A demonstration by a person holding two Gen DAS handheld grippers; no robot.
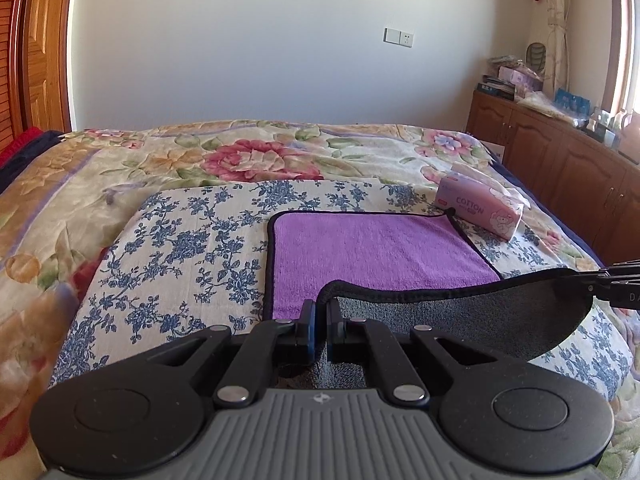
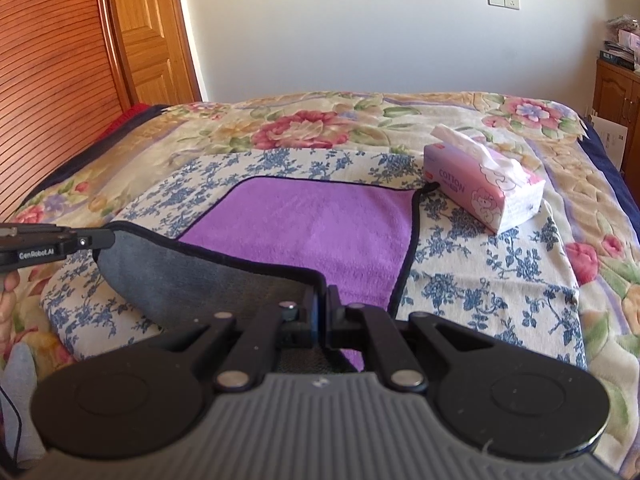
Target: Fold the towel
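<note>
A purple towel [image 1: 372, 248] with a black hem and a grey underside lies on a blue-flowered cloth on the bed; it also shows in the right wrist view [image 2: 304, 224]. Its near edge is lifted and turned over, so the grey side [image 1: 460, 316] faces up. My left gripper [image 1: 320, 324] is shut on the near left corner of the towel. My right gripper [image 2: 322, 312] is shut on the near right corner. Each gripper shows at the edge of the other's view, the right one [image 1: 616, 284] and the left one [image 2: 52, 246], with the hem stretched between them.
A pink tissue box [image 1: 480, 206] marked COTTON stands at the towel's far right corner, also in the right wrist view [image 2: 480, 184]. The blue-flowered cloth [image 1: 180, 248] lies on a floral bedspread [image 1: 256, 152]. A wooden cabinet [image 1: 560, 160] stands right, wooden doors [image 2: 60, 60] left.
</note>
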